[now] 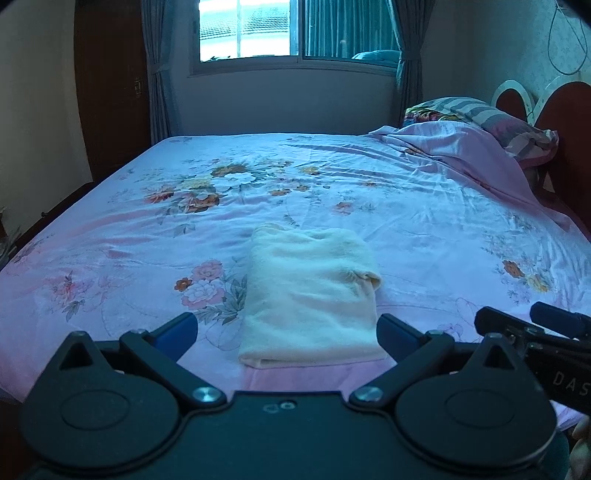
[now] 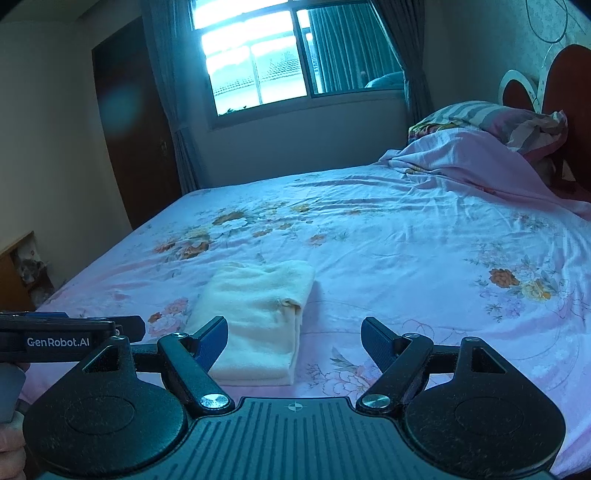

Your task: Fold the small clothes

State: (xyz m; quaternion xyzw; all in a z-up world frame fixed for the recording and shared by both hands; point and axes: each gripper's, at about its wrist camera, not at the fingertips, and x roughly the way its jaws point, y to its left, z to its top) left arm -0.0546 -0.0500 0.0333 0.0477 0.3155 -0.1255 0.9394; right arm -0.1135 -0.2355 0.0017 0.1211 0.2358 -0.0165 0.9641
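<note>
A cream-coloured small garment (image 1: 310, 295) lies folded into a neat rectangle on the floral bedsheet (image 1: 424, 206), near the front edge of the bed. My left gripper (image 1: 286, 334) is open just in front of it, its blue fingers on either side of the cloth's near end with nothing between the pads. In the right wrist view the same folded garment (image 2: 258, 317) sits ahead and left. My right gripper (image 2: 293, 341) is open, its left finger (image 2: 212, 341) overlapping the cloth's near corner, its jaws empty. The right gripper (image 1: 535, 325) also shows at the lower right of the left view.
A crumpled pink blanket (image 1: 454, 147) and a striped pillow (image 1: 491, 118) lie at the far right by the dark red headboard (image 1: 569, 122). A window with curtains (image 1: 295, 33) is behind the bed. A dark wardrobe (image 2: 133, 140) stands on the left.
</note>
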